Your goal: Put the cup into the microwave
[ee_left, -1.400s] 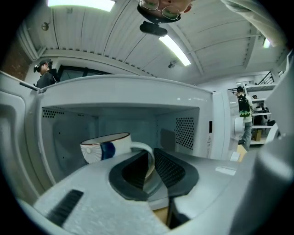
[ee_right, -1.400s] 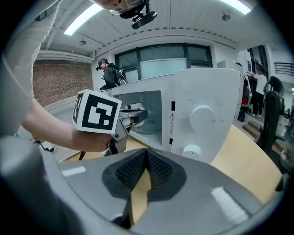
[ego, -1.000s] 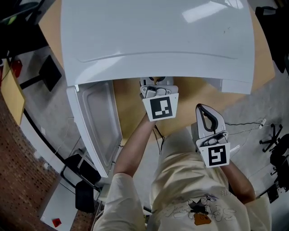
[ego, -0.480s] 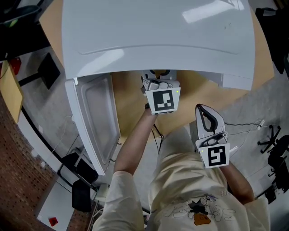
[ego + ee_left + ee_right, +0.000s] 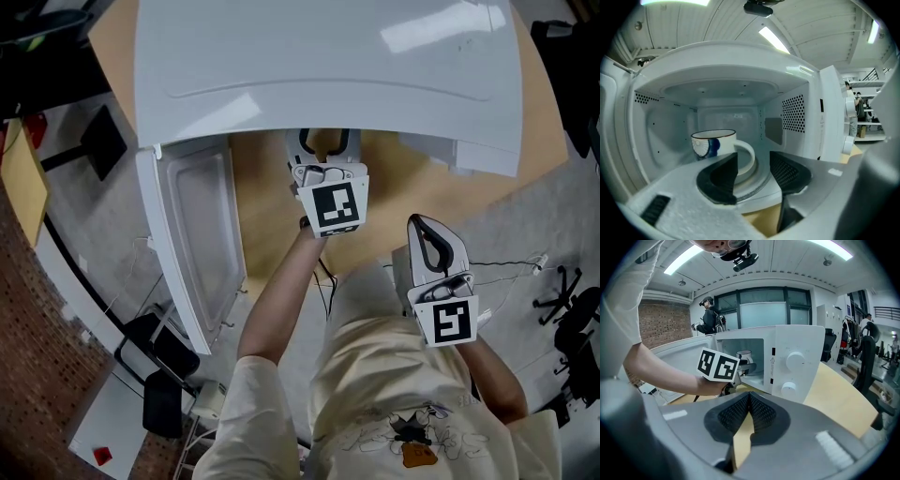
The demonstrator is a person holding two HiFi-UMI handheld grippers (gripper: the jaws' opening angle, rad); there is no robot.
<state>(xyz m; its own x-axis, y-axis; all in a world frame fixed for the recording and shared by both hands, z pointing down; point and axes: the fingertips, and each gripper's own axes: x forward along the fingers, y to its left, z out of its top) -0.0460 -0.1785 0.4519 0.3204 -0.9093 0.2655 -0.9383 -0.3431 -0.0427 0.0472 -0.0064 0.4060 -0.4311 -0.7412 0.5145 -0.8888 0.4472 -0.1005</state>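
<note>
On a wooden table (image 5: 272,216), the cup (image 5: 715,143) stands inside the open microwave (image 5: 328,66), the left gripper (image 5: 753,159) opening its jaws clear of the handle to leave it there, the right gripper (image 5: 749,401) idle, jaws pressed together.

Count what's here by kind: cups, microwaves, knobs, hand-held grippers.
Cup: 1
Microwave: 1
Knobs: 2
Hand-held grippers: 2 (left hand-held gripper, jaws opening, cup handle between them; right hand-held gripper, shut, empty)
Total: 6
</note>
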